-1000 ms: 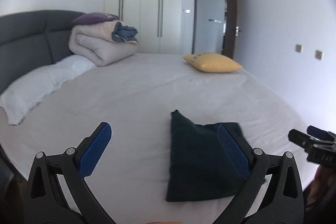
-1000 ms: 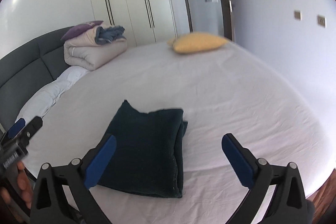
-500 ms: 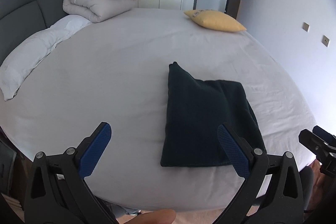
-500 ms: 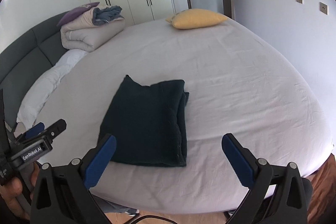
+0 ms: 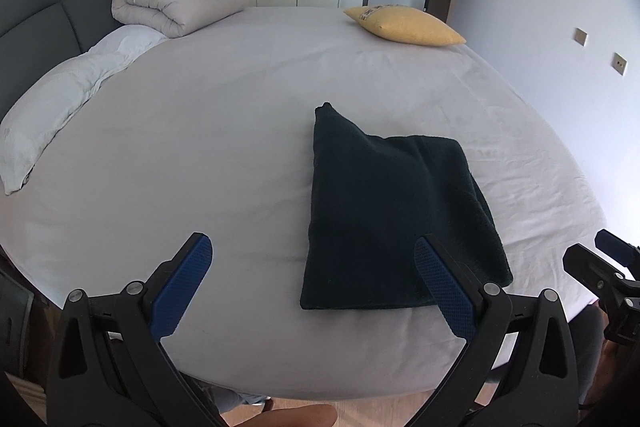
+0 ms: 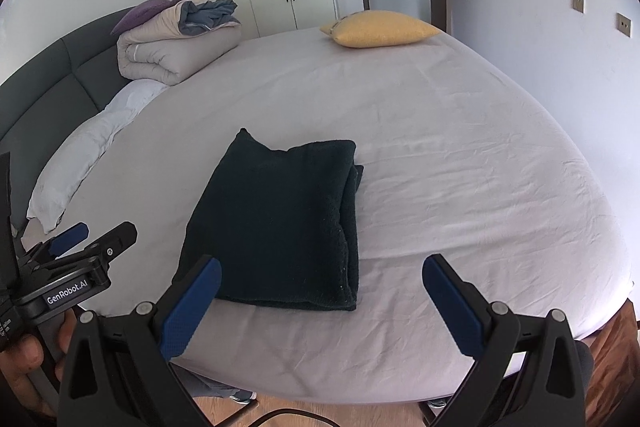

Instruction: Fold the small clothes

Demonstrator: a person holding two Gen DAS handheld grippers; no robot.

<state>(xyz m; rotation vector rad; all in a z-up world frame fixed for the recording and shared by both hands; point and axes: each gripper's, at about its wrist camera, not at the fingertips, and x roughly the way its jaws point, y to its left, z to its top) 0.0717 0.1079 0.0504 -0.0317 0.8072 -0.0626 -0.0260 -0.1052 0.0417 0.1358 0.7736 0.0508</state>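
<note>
Dark green garment (image 5: 392, 215) lying folded at frame centre on the bed (image 5: 220, 131), left gripper (image 5: 316, 275) and right gripper (image 6: 320, 299) both hanging spread wide — gripping nothing — along the lower edge.

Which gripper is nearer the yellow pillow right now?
Right, marginally. The right gripper faces the yellow pillow across the bed; the left gripper sits farther left.

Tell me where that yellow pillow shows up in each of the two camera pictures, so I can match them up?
Left wrist view: the yellow pillow lies at the far side of the bed, upper right of centre.
Right wrist view: the yellow pillow lies at the far side, a little right of centre near the top.
Shared landmark: the folded dark garment in the middle of the bed.
</note>
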